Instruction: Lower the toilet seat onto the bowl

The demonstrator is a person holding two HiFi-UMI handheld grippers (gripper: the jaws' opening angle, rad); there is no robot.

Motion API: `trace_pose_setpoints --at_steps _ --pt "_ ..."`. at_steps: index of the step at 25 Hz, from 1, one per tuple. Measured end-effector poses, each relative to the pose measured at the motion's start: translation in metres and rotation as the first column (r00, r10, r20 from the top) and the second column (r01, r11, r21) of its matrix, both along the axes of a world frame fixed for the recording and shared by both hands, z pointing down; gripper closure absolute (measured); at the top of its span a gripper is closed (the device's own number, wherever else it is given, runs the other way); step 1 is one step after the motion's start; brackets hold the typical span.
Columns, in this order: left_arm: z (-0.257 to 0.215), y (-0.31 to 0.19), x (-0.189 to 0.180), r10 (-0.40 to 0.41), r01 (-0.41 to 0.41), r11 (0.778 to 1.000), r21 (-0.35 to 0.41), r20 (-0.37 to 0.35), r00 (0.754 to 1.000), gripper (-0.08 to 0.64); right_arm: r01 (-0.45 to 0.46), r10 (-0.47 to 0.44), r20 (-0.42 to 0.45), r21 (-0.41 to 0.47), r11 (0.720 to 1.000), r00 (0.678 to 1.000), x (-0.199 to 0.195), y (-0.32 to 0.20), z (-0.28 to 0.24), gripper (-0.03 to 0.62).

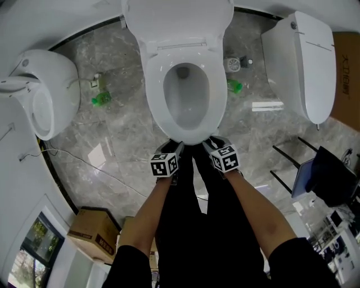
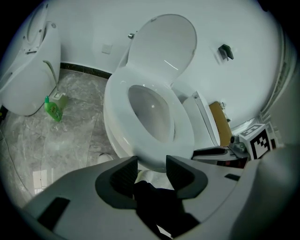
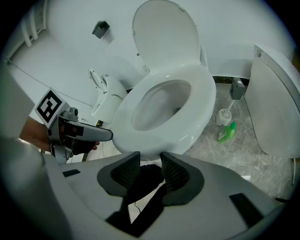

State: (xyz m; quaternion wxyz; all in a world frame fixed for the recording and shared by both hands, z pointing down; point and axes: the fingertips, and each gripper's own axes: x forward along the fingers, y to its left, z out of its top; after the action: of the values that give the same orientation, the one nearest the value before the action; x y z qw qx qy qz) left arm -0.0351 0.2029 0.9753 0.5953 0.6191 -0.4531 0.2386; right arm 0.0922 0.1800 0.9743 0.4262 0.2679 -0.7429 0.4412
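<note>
And there's the toilet seat (image 1: 153, 95), lying flat on the bowl (image 1: 185, 98), with the lid (image 1: 177, 17) standing up against the wall behind it. From the head view both tools sit at the front edge of the bowl, the left gripper (image 1: 171, 147) and the right gripper (image 1: 214, 144) side by side, forearms reaching down to them.

Over to the left gripper view: the left gripper (image 2: 151, 164) has its jaws spread apart, gripping nothing. The seat (image 2: 185, 136) curves just beyond the pads, and only dark cloth shows in the gap. This view catches the right gripper (image 2: 234, 151) off to one side (marker cube and all), and whether either tool touches the rim is not clear from here.

The right gripper view tells the same story. The right gripper (image 3: 150, 161) is released, jaws wide, with the seat (image 3: 201, 93) just past the tips and the left gripper (image 3: 84, 135) alongside.

Now outward. The head view takes in the marble floor (image 1: 118, 135), a neighbouring toilet (image 1: 48, 93) to the left, another toilet (image 1: 304, 62) to the right and a cardboard box (image 1: 93, 230) low down. The right gripper view shows a toilet brush (image 3: 224, 114) beside a green bottle (image 3: 228, 132). The left gripper view offers a second green bottle (image 2: 53, 108).
</note>
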Motion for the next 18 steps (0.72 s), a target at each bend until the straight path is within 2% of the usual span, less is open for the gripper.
trace_pose_setpoints --at_steps 7,12,18 --pt "0.02 0.004 0.003 0.01 -0.009 1.0 -0.007 0.031 0.999 0.359 0.027 -0.027 -0.008 -0.008 1.0 1.0 0.002 0.003 0.019 0.434" --pt "0.033 0.006 0.004 -0.019 0.02 0.999 -0.037 0.035 0.999 0.357 0.046 -0.046 -0.026 -0.032 0.998 0.999 0.004 0.006 0.034 0.442" --pt "0.047 0.007 0.002 0.047 -0.047 0.998 -0.043 0.014 0.999 0.356 0.028 -0.033 -0.071 -0.067 0.997 0.997 0.002 0.006 0.05 0.443"
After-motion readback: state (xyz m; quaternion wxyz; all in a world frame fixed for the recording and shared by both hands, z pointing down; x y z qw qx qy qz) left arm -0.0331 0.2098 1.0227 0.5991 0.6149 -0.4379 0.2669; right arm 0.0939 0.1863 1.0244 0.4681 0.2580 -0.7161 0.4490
